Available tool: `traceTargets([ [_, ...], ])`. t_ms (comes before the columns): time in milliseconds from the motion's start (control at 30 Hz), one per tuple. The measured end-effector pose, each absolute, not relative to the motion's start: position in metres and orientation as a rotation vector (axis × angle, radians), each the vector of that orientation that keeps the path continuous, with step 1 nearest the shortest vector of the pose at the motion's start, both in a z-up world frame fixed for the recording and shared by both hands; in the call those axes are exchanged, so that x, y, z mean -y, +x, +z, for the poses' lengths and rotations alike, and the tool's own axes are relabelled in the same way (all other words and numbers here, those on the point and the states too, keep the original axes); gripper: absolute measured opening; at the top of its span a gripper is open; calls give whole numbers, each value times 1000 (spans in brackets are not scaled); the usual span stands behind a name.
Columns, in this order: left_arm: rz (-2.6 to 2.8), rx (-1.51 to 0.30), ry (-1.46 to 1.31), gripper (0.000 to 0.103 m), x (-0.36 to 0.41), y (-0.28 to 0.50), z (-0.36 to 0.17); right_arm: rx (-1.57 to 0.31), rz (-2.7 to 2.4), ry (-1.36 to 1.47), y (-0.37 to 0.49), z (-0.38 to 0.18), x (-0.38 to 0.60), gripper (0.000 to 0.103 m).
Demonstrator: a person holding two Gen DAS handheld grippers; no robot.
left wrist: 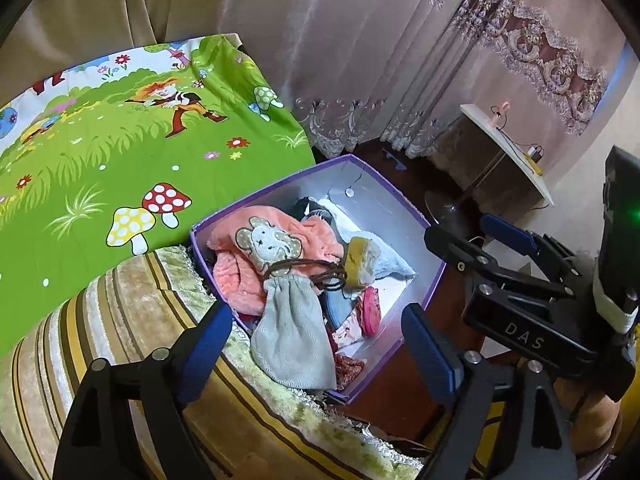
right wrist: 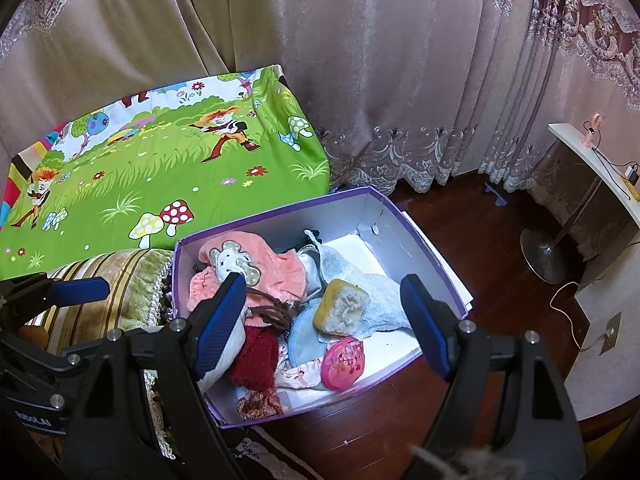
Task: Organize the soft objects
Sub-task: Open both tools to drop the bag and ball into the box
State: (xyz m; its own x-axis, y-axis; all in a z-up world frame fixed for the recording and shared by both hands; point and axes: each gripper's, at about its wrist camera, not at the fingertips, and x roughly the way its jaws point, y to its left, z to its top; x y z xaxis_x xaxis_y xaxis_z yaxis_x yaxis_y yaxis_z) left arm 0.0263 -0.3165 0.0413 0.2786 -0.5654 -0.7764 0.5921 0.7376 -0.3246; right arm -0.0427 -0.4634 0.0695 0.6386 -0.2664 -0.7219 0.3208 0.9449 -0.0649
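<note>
- Two grippers hang over the purple box [right wrist: 436,256] of soft things, which sits on the dark wood floor just right of the striped cushion [left wrist: 132,320]; both point down at it.
- Left gripper [left wrist: 316,344]: jaws spread wide, nothing pinched. The grey pouch [left wrist: 292,340] lies between and below the blue pads, draped over the near-left rim of the box, half out.
- Right gripper [right wrist: 324,320]: jaws also spread and empty, above the yellow sponge [right wrist: 340,308] and pink purse [right wrist: 344,362].
- Likely step: settling the pouch fully inside.
- To do it well, pinch the pouch's loose lower end, lift it clear of the rim, and lay it toward the far, emptier white corner.
- Mind the brown cord [left wrist: 320,276] at its neck; it loops near the sponge and could drag it.
</note>
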Motion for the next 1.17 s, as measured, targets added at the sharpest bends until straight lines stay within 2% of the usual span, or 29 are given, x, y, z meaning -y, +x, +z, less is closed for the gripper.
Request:
traceTargets([
  [133, -786, -1016, 4, 99, 315, 28, 44, -812, -338, 73, -44, 69, 464, 82],
  [300, -783, -1014, 11, 102, 316, 27, 45, -810, -338, 72, -44, 69, 465, 82],
  [1167, -792, -973, 86, 103, 328, 17, 48, -814, -349, 96, -48, 67, 470, 82],
])
